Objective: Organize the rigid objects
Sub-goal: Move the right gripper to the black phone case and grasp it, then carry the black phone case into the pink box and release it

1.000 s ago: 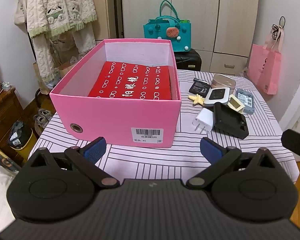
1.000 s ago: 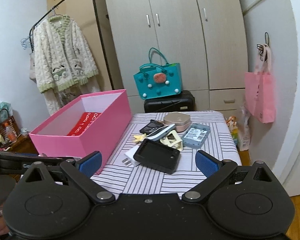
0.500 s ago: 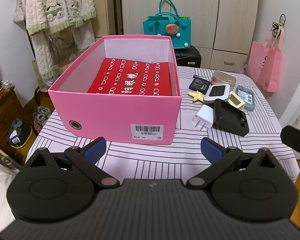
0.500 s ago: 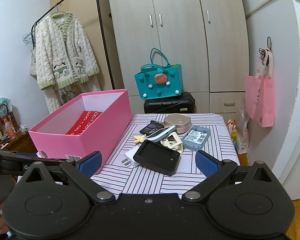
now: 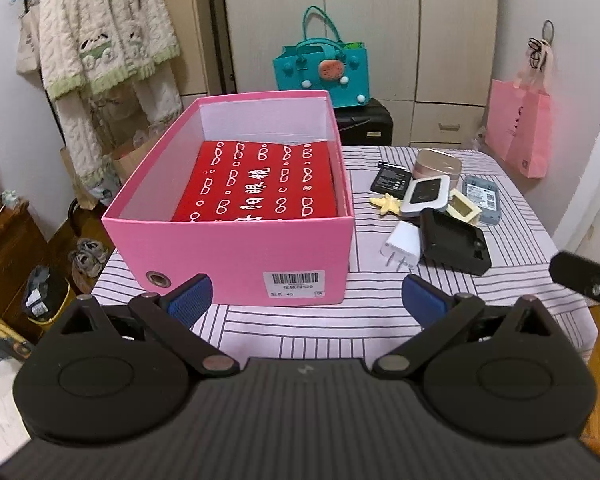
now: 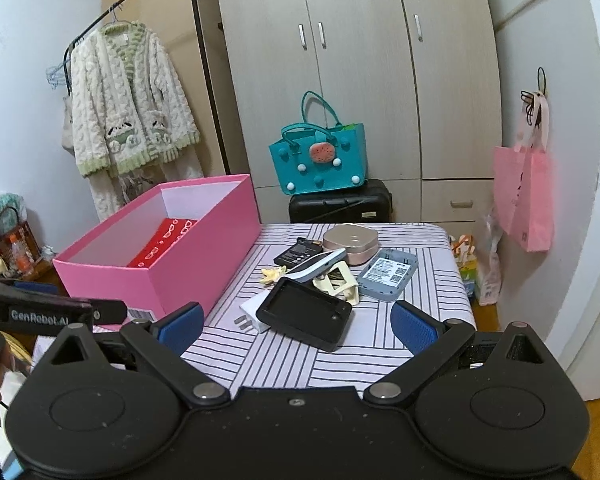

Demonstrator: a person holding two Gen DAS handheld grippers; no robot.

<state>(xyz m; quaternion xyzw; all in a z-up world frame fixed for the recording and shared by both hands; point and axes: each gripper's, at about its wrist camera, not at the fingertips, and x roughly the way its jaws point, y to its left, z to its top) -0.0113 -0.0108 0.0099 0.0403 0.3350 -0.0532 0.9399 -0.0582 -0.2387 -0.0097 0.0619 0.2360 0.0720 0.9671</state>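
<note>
The left gripper (image 5: 305,298) hangs spread wide with nothing between its blue ribbed pads, matte black arms pivoting on round metal pins, just short of the pink box (image 5: 236,256). The right gripper (image 6: 296,322) is likewise spread and empty, hovering before the black case (image 6: 304,314); the left tool's side, seen from the right wrist, reads "GenRobot.AI".

The box is smooth pink cardboard, open-topped, white inside, with a metal eyelet and a barcode sticker on its near end; the print under the bars is too small to read. In it lies a flat red box (image 5: 256,182) printed with white loops and Chinese characters.

The loose rigid things cluster on the striped cloth of the table (image 5: 380,324), right of the box: the shallow matte black case, partly over a glossy white charger (image 5: 402,244) with two metal prongs; a rounded white-and-black device (image 5: 426,196); a cream square frame (image 5: 465,209); a pale yellow star (image 5: 387,203); a grey slab (image 5: 482,199) with labels and QR codes; a flat black battery (image 5: 392,177); a rose-gold rounded tin (image 5: 438,164).
</note>
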